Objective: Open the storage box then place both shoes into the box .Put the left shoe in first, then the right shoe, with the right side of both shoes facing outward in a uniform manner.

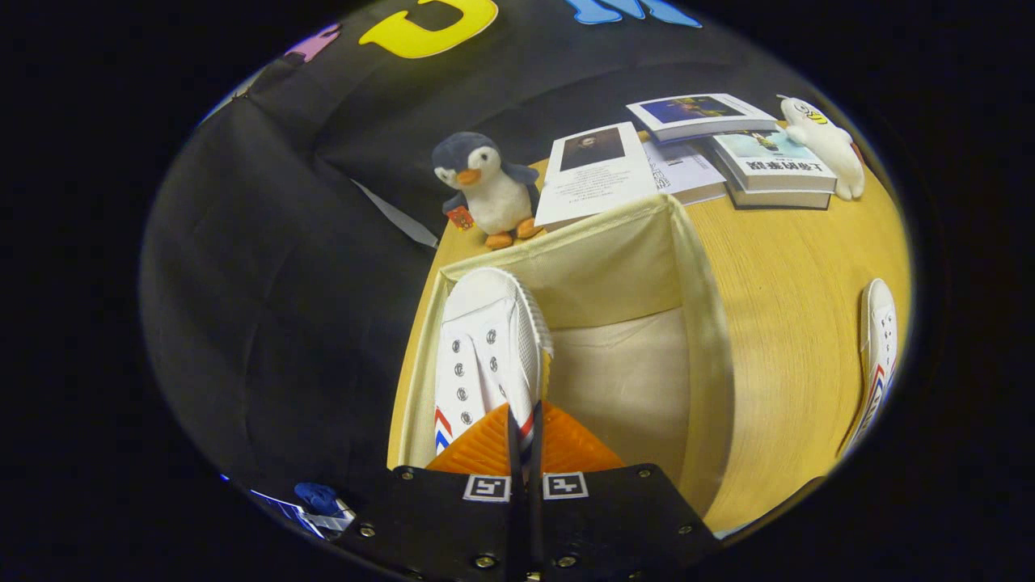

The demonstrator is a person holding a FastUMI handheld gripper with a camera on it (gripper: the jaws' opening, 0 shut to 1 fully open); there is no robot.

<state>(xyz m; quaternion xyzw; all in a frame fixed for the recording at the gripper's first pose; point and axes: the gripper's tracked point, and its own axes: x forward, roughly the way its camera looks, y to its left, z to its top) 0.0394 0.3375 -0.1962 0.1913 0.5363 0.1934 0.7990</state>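
Observation:
My gripper [524, 436] hangs over the open cream fabric storage box [695, 323] with its orange fingers [477, 449] shut on the side wall of a white canvas shoe [485, 347]. That shoe has red and blue stripes and metal eyelets. It lies along the box's left wall, toe pointing away from me. The rest of the box's inside, to the right of the shoe, is bare cream cloth. A second white shoe [877, 356] with the same stripes lies on the wooden table [792, 307] far to the right of the box.
Just beyond the box's far rim stands a penguin plush [485, 190]. Books and a leaflet [594, 174] lie behind it, with a stack of books [768, 162] and a white plush toy [829, 145] further right. Left of the table hangs black cloth.

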